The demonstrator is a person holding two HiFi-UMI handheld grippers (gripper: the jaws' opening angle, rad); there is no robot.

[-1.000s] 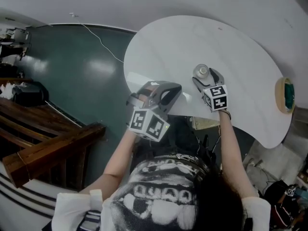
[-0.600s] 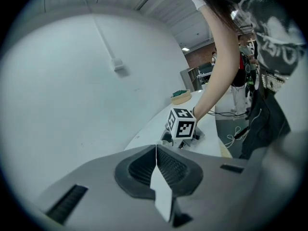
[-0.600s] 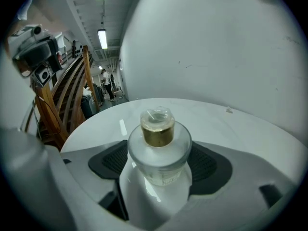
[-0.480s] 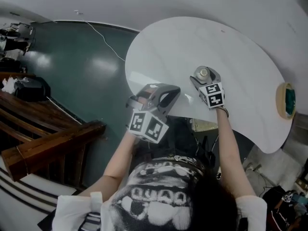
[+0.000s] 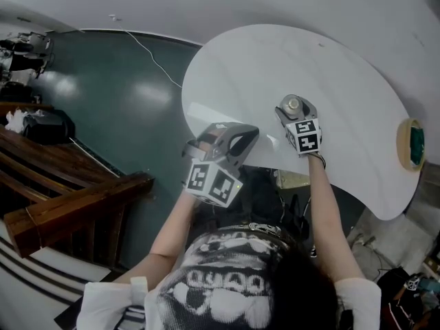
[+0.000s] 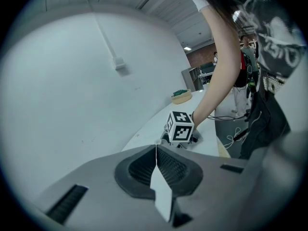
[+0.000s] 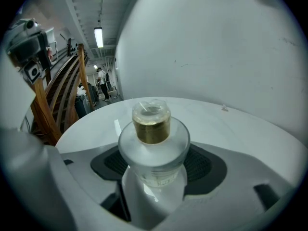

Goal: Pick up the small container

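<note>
The small container (image 5: 292,104), a clear bottle with a gold neck and clear cap (image 7: 153,129), stands upright on the white table (image 5: 275,53) near its front edge. My right gripper (image 5: 294,103) reaches around it, with the bottle between the two black pads (image 7: 207,165). The jaws are closing in on its sides and I see no firm squeeze. My left gripper (image 5: 223,136) hangs at the table's near left edge, away from the container. Its jaws (image 6: 156,162) are shut, with nothing between them.
A tan bowl with something green inside (image 5: 410,141) sits at the table's right end, also visible in the left gripper view as the bowl (image 6: 182,95). A cable (image 5: 155,57) trails over the green floor. A wooden railing (image 5: 69,205) stands on the left.
My right gripper has slid forward, so the container now stands between its jaws instead of just ahead of them. The left gripper has hardly moved.
</note>
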